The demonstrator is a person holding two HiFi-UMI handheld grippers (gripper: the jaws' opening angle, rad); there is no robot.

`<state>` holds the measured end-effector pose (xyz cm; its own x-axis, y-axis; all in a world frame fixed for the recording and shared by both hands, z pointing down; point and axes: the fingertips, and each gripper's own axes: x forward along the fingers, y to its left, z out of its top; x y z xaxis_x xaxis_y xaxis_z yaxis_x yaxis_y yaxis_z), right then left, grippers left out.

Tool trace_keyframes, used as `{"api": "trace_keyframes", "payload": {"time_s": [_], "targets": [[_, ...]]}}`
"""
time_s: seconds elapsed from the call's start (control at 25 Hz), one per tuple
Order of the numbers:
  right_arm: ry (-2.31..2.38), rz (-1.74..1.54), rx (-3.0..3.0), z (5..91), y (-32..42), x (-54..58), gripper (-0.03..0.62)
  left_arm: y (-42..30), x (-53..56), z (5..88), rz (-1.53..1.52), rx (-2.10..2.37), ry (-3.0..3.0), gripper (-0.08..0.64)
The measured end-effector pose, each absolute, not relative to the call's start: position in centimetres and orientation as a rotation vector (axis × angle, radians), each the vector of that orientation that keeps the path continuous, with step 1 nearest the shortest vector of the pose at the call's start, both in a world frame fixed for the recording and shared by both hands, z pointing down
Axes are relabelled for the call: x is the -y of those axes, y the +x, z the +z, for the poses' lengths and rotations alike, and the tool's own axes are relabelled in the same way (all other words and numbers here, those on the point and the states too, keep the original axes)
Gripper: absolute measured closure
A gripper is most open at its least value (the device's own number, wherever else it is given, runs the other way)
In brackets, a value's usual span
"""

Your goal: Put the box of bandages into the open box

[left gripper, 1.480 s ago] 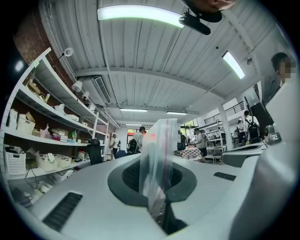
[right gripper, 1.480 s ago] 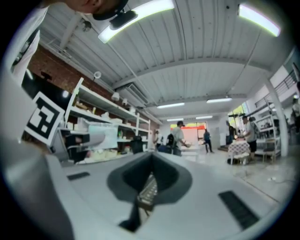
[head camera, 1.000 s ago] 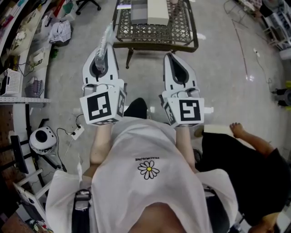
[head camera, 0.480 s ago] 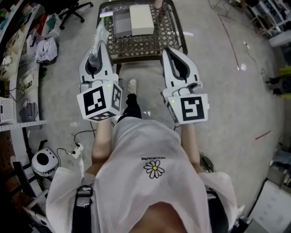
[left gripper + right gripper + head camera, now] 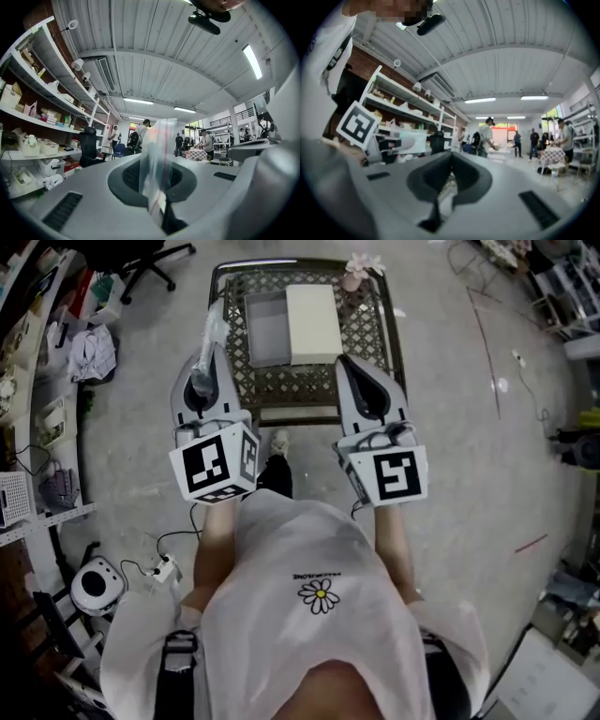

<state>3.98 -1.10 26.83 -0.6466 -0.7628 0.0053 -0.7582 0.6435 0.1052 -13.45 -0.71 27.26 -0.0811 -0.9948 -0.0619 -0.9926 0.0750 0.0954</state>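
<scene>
Now left gripper (image 5: 210,354) pinches the bandage packet (image 5: 215,326); open box (image 5: 270,334) at its 1 o'clock, nearer than right gripper (image 5: 349,364), closed empty.

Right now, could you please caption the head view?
Left gripper holds clear plastic packet before lattice metal table with open grey box.

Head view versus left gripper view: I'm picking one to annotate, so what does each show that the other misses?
Head view only: the lattice table, with the open box and a cream piece on it. Left gripper view only: wall shelves and people standing far off. Both: the left tongs shut on a clear packet.
</scene>
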Motion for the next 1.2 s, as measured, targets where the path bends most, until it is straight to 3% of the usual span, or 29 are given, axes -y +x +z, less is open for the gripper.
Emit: {"api": "trace_keyframes", "payload": {"time_s": [0.4,1.2], "targets": [[1.293,-0.145,2.817,25.2,-3.3,14.7,0.561,-19.1,13.5,26.9,-0.168,2.254,2.141,0.518],[1.170,0.022,2.845,28.9,-3.1,20.3,0.561,-17.9,18.2,28.3,-0.149,2.209,2.089,0.518]]}}
